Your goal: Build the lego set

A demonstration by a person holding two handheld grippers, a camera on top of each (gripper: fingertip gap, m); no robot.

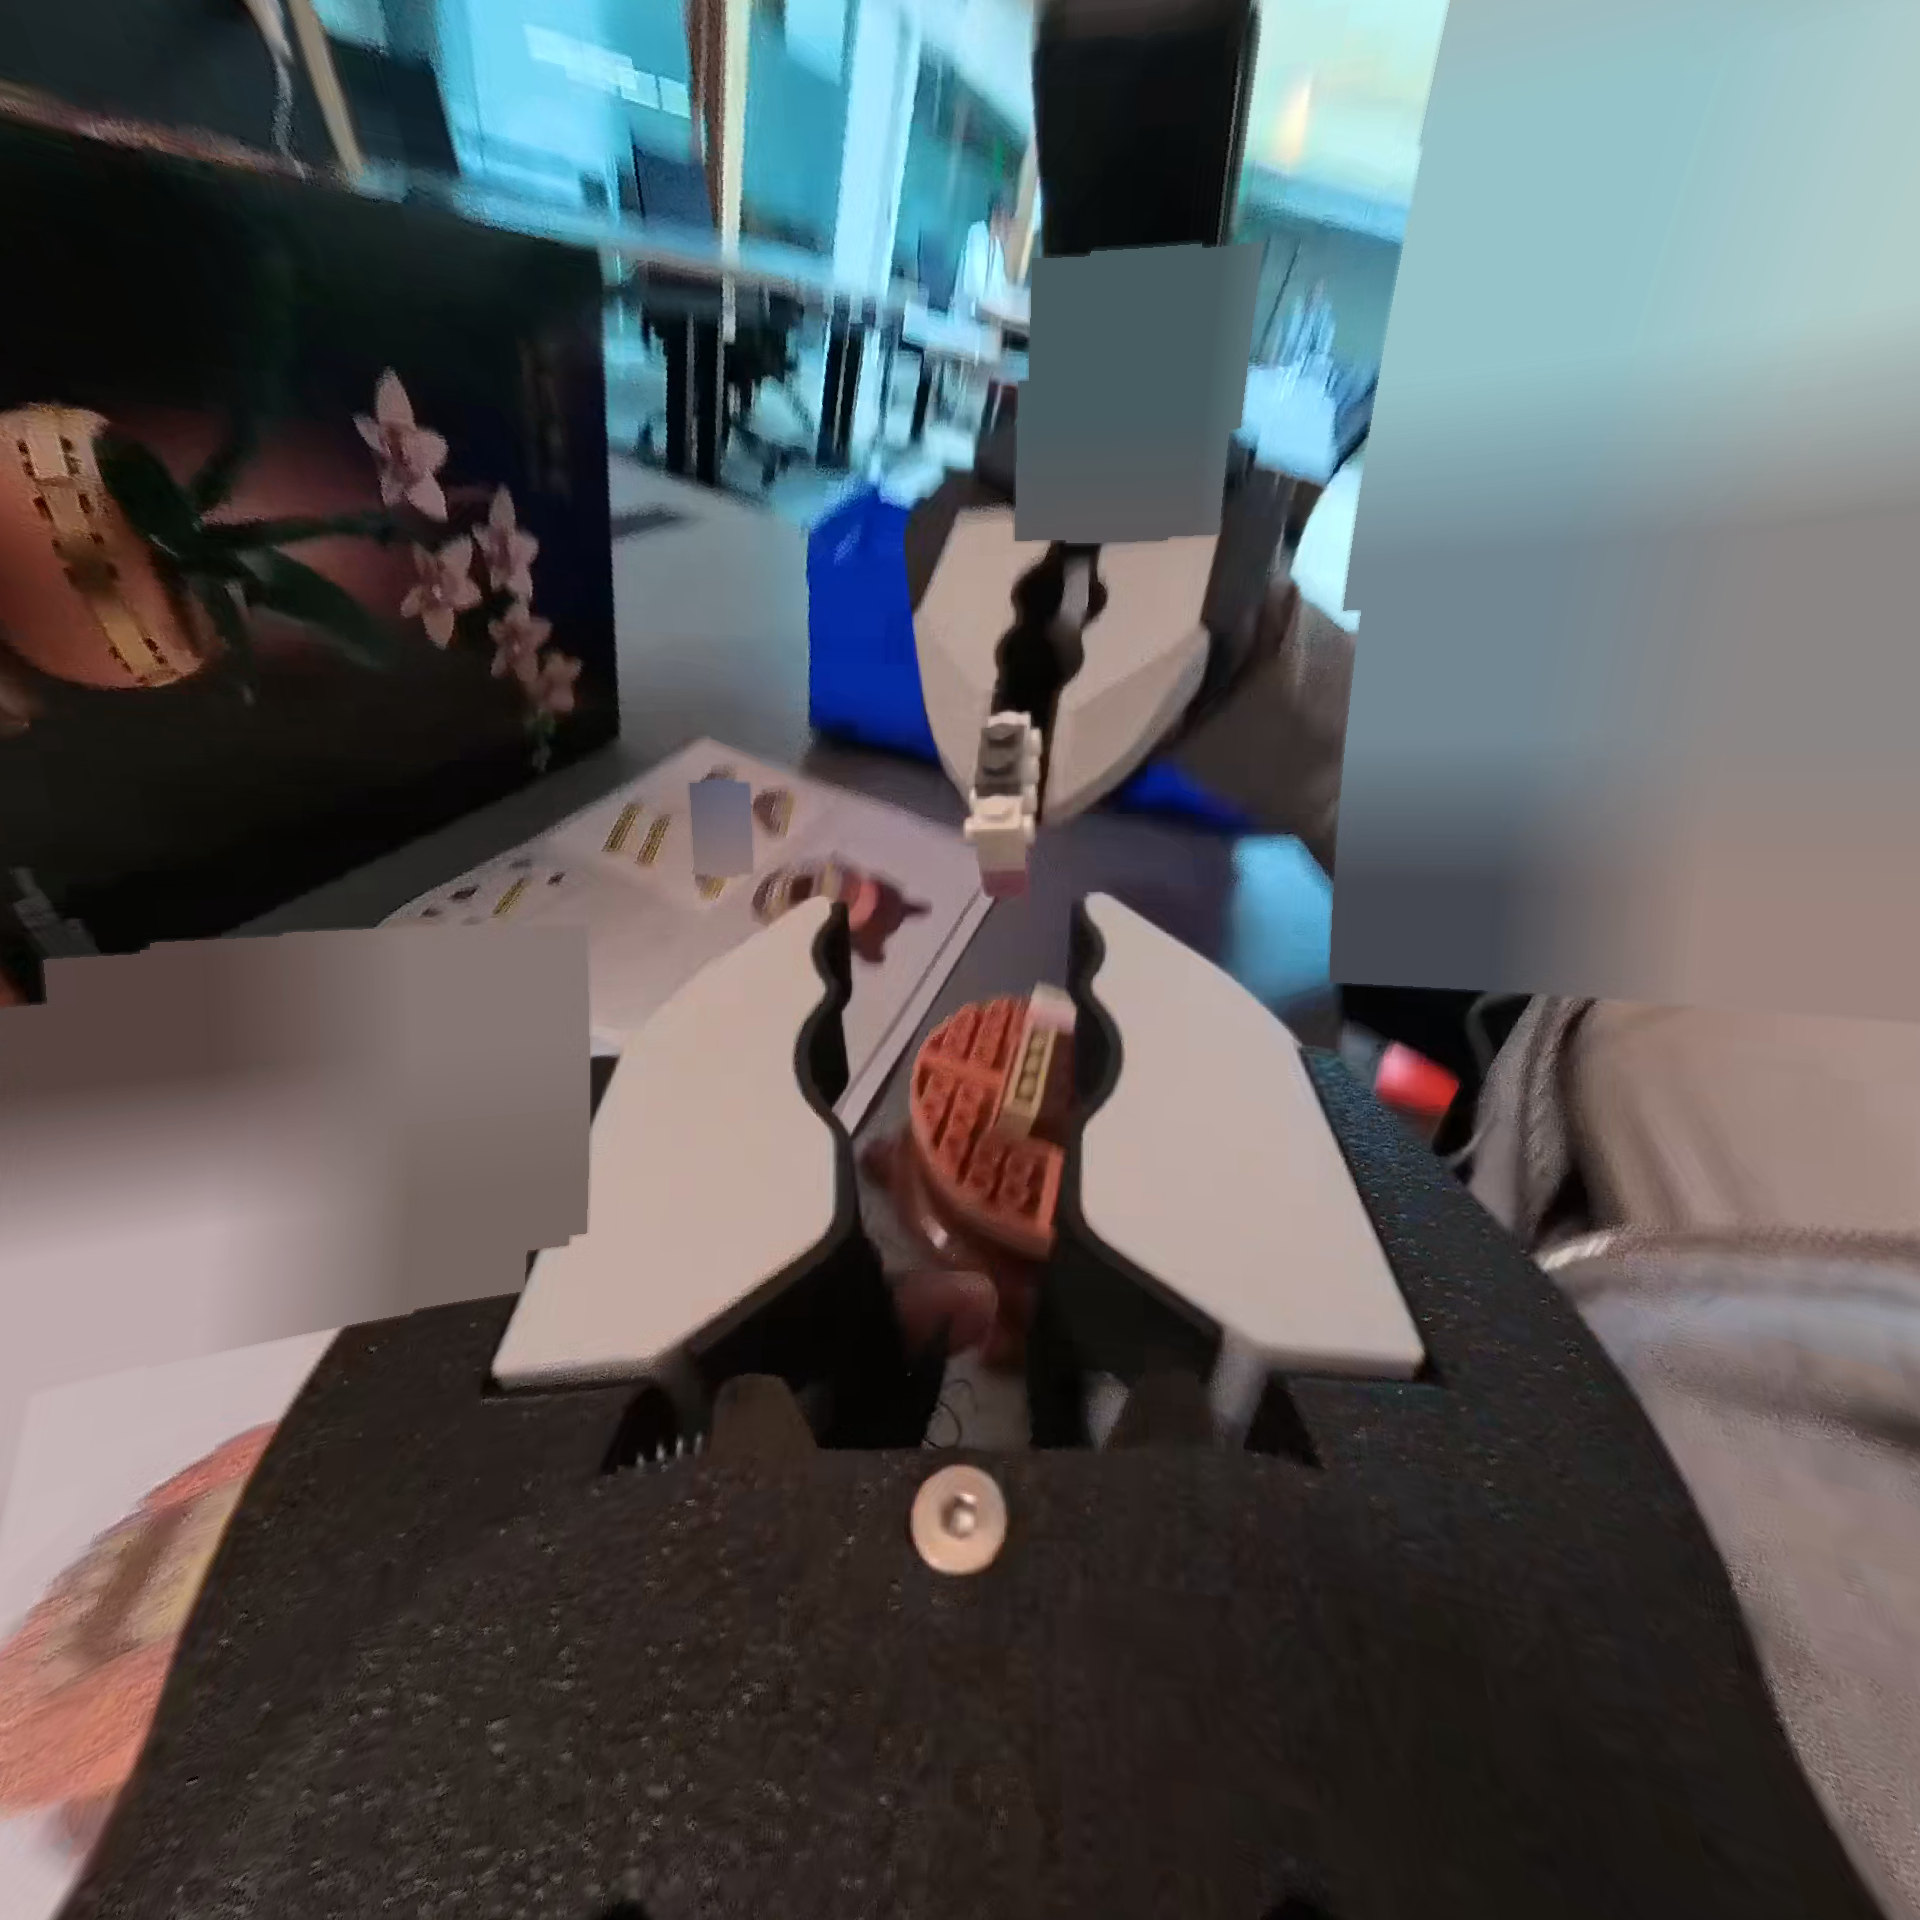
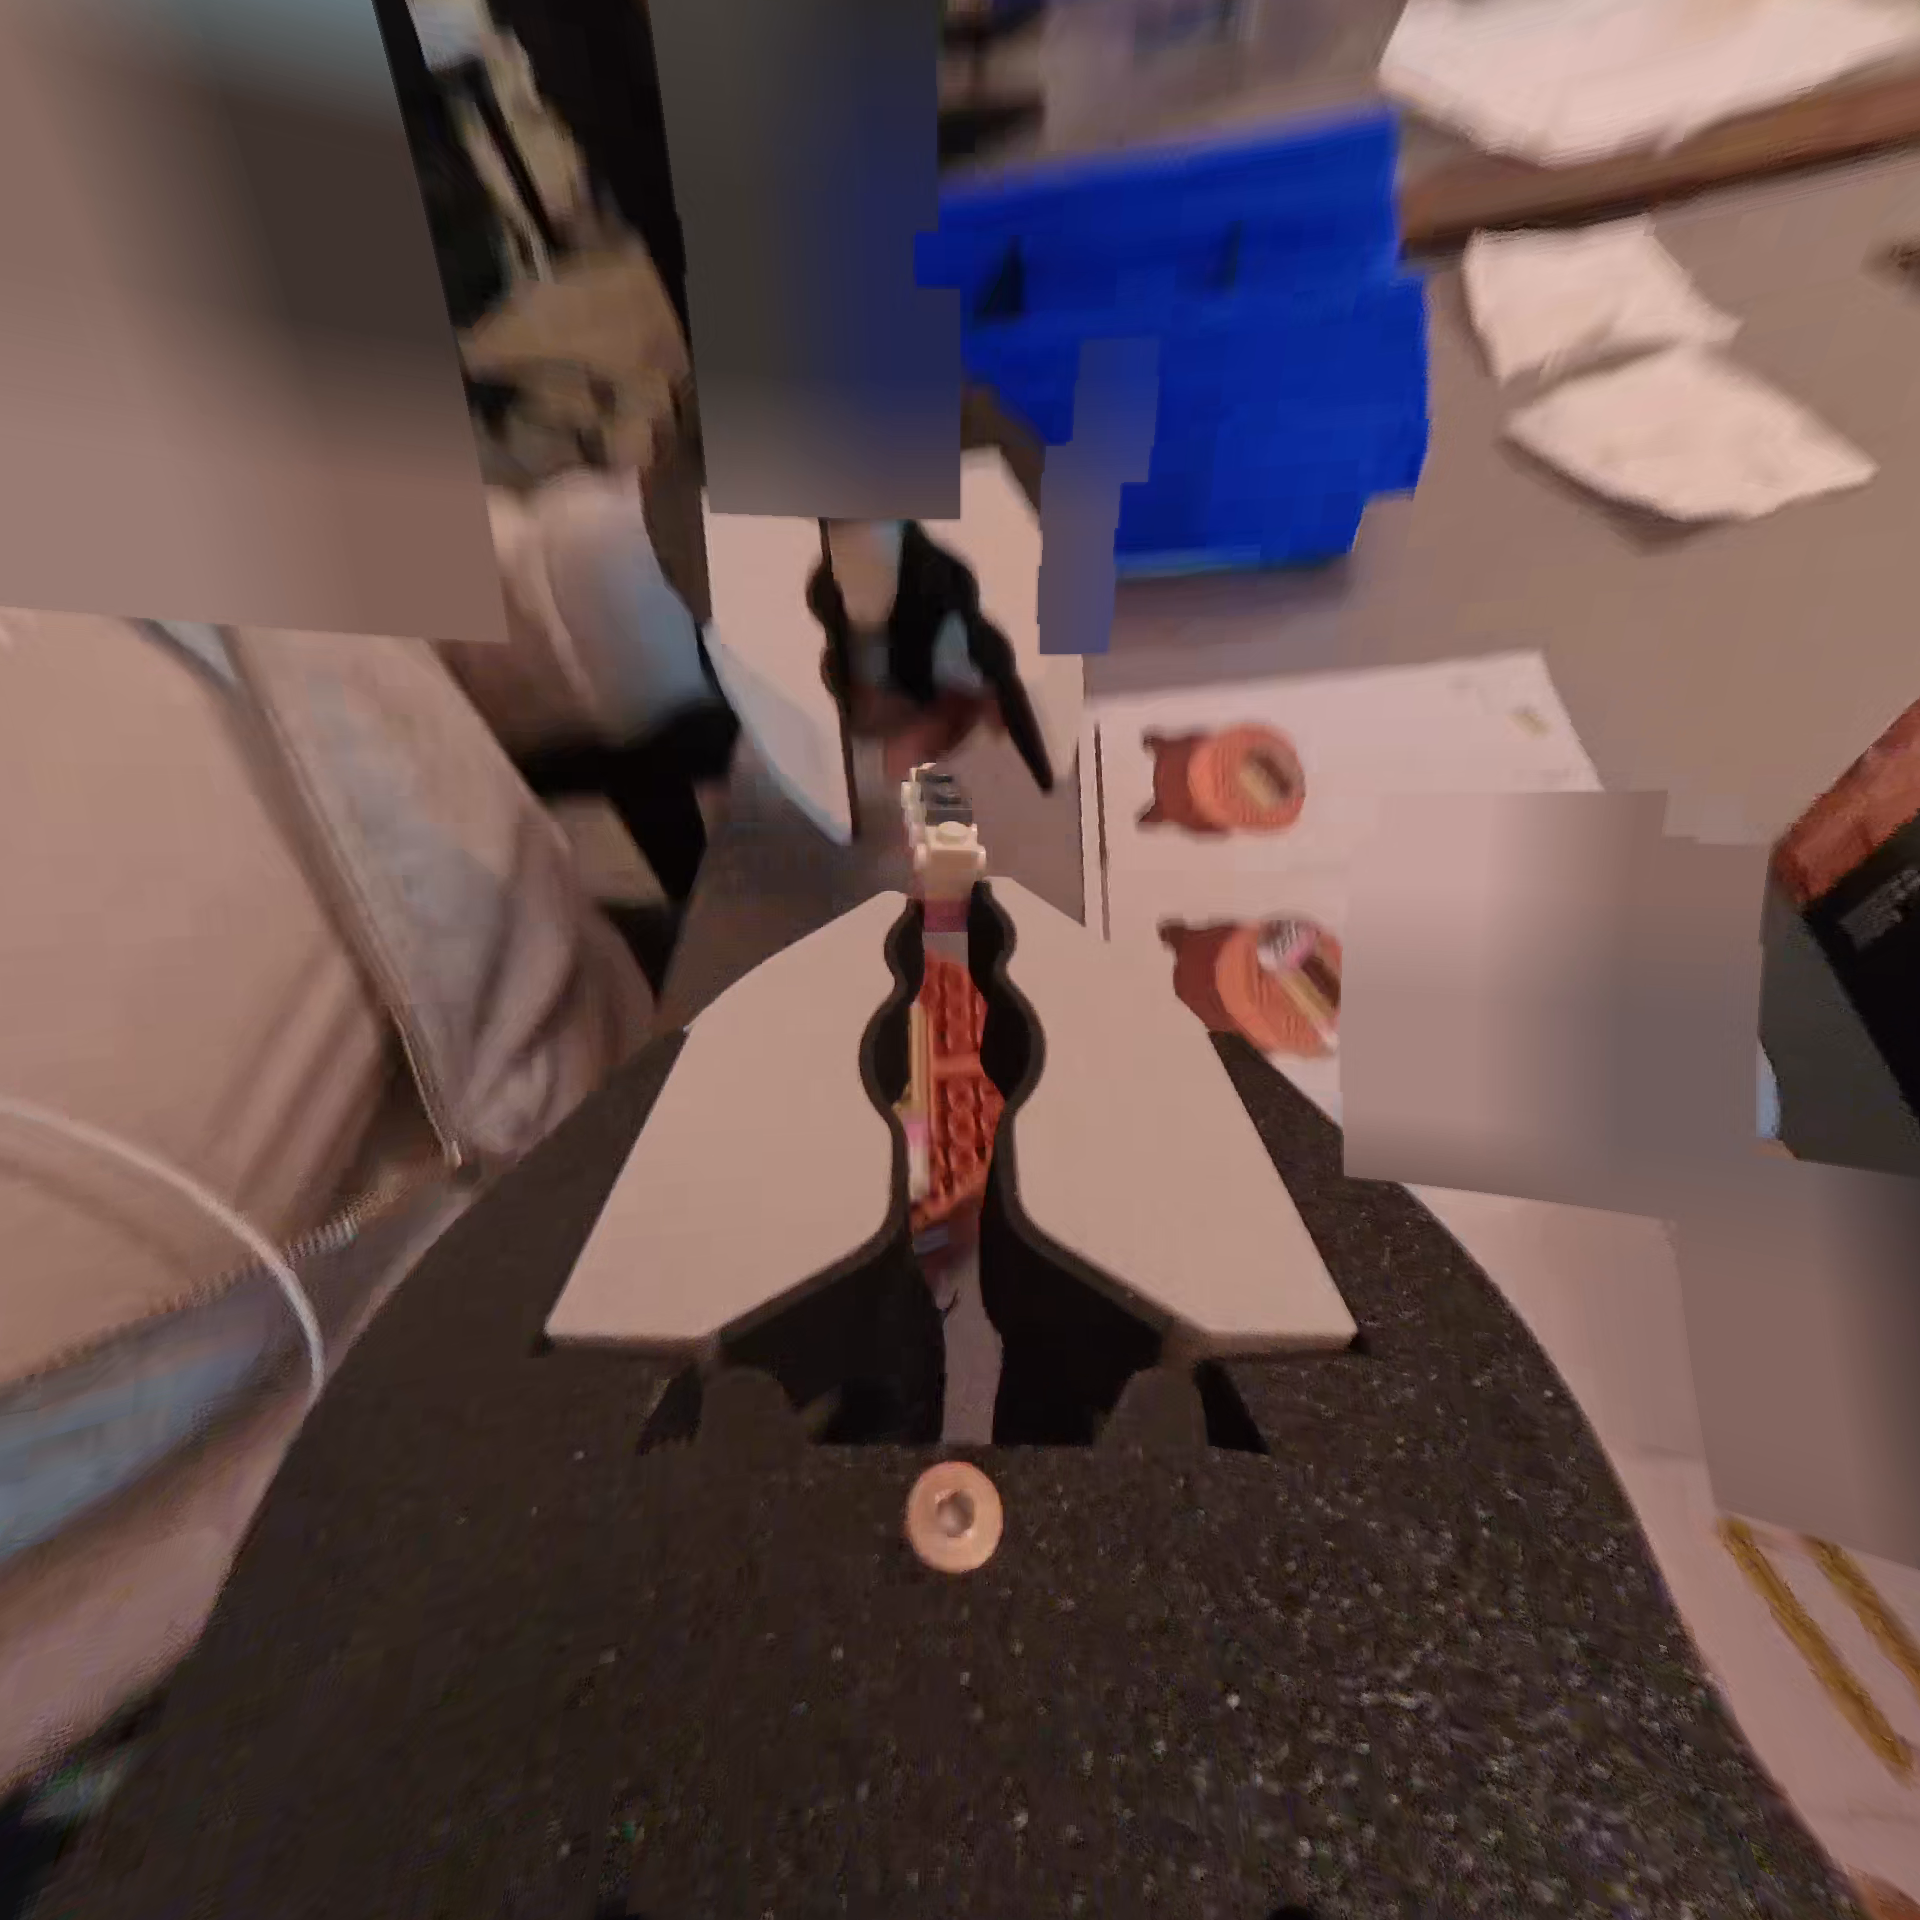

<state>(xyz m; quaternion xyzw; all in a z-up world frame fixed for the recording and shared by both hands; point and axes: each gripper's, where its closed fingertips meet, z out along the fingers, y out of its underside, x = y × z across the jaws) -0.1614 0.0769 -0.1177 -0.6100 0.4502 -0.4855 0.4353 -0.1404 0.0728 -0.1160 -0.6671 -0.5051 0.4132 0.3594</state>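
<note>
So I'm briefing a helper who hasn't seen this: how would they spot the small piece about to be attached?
Start at the blue bin at the back. In front of it the right hand-held gripper pinches a small white-and-grey brick stack with a pink end. Unlike the round reddish-brown studded base below it, it is thin, pale and off the table.

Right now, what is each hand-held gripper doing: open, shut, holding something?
Left hand-held gripper: partly open around the round brown lego base.
Right hand-held gripper: shut on a small stack of lego pieces.
</note>
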